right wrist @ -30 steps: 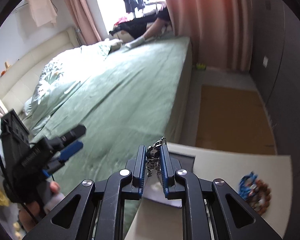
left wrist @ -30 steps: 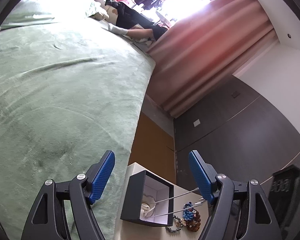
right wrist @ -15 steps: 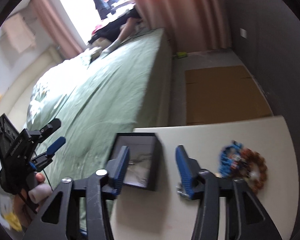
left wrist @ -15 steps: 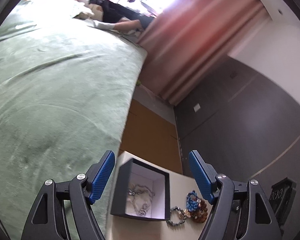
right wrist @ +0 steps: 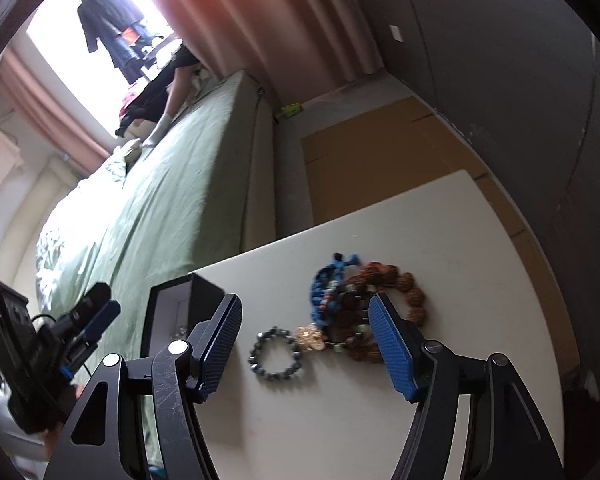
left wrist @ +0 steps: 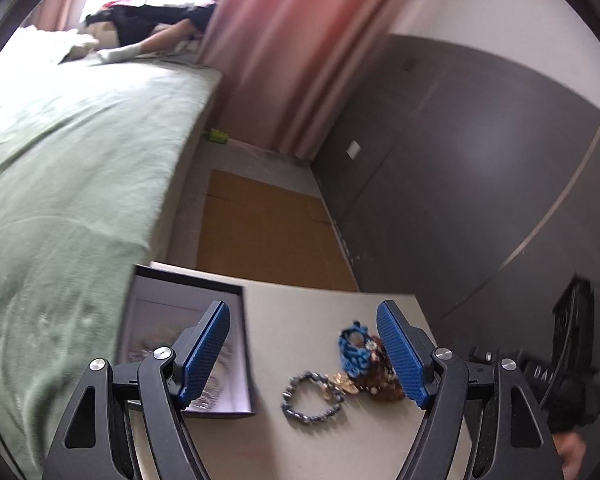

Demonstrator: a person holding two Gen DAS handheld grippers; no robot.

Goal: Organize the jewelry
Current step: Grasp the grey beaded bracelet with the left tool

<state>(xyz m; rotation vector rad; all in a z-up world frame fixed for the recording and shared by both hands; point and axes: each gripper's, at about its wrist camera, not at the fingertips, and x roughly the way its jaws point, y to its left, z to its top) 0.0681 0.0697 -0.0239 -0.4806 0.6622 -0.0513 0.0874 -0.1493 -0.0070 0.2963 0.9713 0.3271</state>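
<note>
Box: open at table's left edge, silver chain lying inside
Left gripper: spread wide, empty
Right gripper: spread wide, empty, above pile
Left to sort: dark bead bracelet, blue braided bracelet, brown bead bracelet
Progress: early, most pieces unsorted

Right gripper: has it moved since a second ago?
Yes. The right gripper has opened, releasing the chain, and swung from above the black jewelry box toward the bracelet pile.
</note>
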